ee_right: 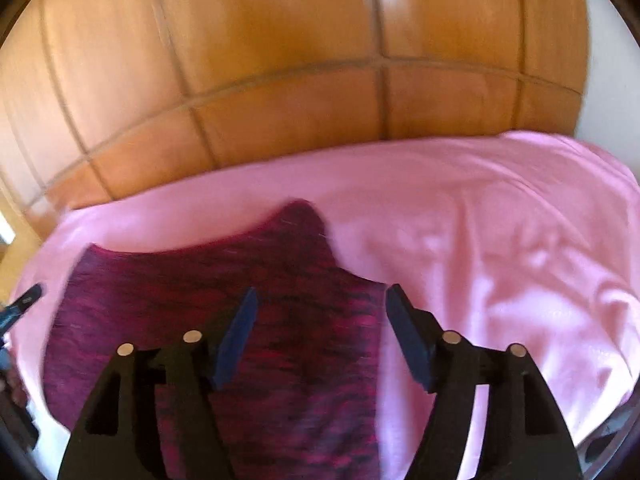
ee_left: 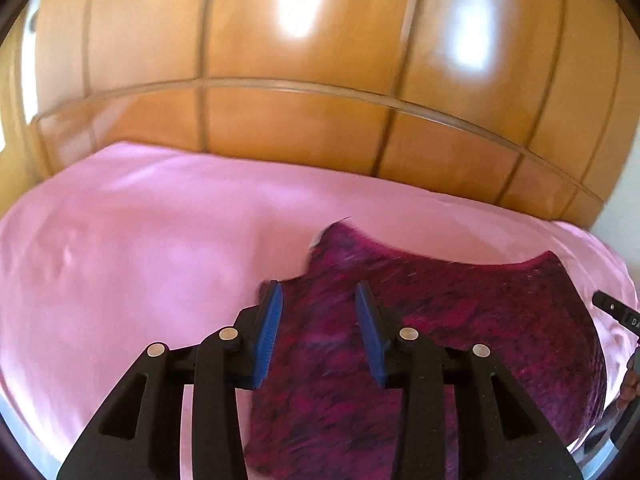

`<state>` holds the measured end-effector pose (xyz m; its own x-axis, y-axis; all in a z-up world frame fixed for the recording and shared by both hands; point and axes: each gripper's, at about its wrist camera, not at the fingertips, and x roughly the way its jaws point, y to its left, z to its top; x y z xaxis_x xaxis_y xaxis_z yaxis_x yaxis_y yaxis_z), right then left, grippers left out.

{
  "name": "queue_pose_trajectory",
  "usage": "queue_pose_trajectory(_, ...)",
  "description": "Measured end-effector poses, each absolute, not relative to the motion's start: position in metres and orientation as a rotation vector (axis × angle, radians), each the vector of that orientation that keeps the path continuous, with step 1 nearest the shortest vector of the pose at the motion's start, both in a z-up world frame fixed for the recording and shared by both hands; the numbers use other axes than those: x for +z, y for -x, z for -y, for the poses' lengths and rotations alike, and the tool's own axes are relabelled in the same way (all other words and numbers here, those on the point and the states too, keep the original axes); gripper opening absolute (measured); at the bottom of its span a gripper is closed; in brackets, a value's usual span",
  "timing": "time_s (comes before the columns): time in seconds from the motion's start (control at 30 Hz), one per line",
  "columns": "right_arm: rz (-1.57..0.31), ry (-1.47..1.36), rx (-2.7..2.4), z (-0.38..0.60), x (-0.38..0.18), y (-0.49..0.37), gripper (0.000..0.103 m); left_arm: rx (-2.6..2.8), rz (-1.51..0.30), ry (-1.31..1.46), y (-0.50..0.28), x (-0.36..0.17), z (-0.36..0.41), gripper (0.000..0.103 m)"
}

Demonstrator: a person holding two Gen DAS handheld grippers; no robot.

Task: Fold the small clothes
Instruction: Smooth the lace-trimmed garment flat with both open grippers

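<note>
A small magenta-and-black knit top (ee_left: 440, 320) lies flat on a pink sheet (ee_left: 140, 260), its shoulder straps pointing toward the wooden wall. My left gripper (ee_left: 319, 292) hovers over the top's left strap side, jaws apart, with no cloth pinched between the blue pads. In the right wrist view the same top (ee_right: 208, 300) fills the lower left. My right gripper (ee_right: 320, 296) stands open above its right edge, and its fingers hold nothing. The tip of the right gripper (ee_left: 616, 308) shows at the far right of the left view. At the left edge of the right view, the left gripper's tip (ee_right: 24, 300) appears.
Glossy wooden panelled doors (ee_left: 300, 80) rise right behind the bed. The pink sheet (ee_right: 500, 260) is wrinkled to the right of the top and drops off at the near and right edges. A white wall (ee_right: 608, 60) shows at the far right.
</note>
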<state>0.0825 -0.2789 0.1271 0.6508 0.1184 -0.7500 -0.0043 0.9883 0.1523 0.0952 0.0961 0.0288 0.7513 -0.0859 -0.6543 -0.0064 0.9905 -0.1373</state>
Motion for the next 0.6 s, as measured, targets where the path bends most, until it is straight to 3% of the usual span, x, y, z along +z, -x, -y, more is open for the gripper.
queue_pose_trajectory(0.3, -0.961, -0.057, 0.236, 0.191, 0.101, -0.108, 0.076, -0.102, -0.752, 0.044, -0.123, 0.018, -0.055, 0.037)
queue_pose_trajectory(0.6, -1.024, -0.062, 0.2, 0.192, 0.072, -0.129, 0.081, -0.096, -0.74, -0.006, -0.124, 0.013, -0.049, 0.037)
